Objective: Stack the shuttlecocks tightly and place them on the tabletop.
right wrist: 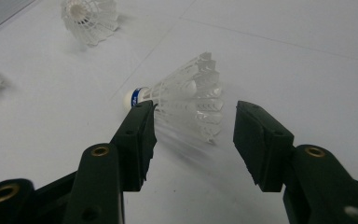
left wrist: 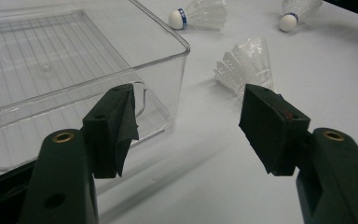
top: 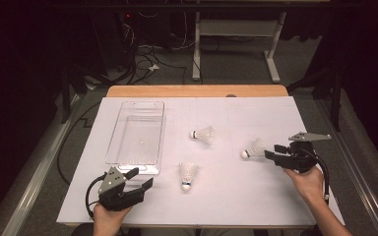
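The clear bin runs off the left gripper view's left edge.

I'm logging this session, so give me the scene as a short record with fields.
surface: white table
container: clear bin, nothing inside
shuttlecocks: three lying on the table
right gripper: fingers either side of the right shuttlecock, not yet pressing it
left gripper: open, holding nothing, beside the bin's near end
others: middle shuttlecock, near shuttlecock

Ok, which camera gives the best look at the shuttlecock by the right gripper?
The right gripper view: the shuttlecock lies large between the open jaws, skirt and blue-banded cork plain. The high view shows it small; the left gripper view catches it at the top edge.
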Available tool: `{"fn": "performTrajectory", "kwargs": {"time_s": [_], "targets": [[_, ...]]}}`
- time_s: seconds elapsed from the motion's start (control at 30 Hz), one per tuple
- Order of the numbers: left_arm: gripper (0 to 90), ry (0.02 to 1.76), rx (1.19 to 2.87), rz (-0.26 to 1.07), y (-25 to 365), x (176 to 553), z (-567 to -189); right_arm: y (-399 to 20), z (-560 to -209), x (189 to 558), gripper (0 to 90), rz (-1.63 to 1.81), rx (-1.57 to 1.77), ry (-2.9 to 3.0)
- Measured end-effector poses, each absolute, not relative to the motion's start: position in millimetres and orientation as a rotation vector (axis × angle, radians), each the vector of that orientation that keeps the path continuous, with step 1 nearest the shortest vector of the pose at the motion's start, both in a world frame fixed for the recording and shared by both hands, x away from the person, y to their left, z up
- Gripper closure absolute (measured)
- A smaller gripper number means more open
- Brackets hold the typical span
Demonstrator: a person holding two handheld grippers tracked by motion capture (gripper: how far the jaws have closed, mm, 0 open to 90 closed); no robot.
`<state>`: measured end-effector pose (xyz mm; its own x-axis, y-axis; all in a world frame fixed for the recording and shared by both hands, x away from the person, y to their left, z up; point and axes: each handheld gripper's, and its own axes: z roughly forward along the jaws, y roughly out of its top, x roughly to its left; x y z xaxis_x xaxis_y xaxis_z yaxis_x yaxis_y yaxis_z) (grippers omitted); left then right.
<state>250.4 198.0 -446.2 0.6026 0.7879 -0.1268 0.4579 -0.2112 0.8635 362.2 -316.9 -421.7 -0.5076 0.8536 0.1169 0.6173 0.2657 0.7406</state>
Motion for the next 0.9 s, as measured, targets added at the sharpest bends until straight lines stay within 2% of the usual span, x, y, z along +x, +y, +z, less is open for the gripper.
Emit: {"fn": "performTrajectory", "kwargs": {"time_s": [0.57, 0.9], "targets": [[37.0, 1.010, 1.861, 0.428, 197.4, 250.3, -446.5, -301.7, -420.5, 384.3, 61.0, 1.036, 1.370, 2.314], [36.9, 1.012, 1.839, 0.441, 200.9, 249.5, -445.5, -296.7, -422.7, 389.8, 71.8, 1.002, 1.391, 2.341]]}}
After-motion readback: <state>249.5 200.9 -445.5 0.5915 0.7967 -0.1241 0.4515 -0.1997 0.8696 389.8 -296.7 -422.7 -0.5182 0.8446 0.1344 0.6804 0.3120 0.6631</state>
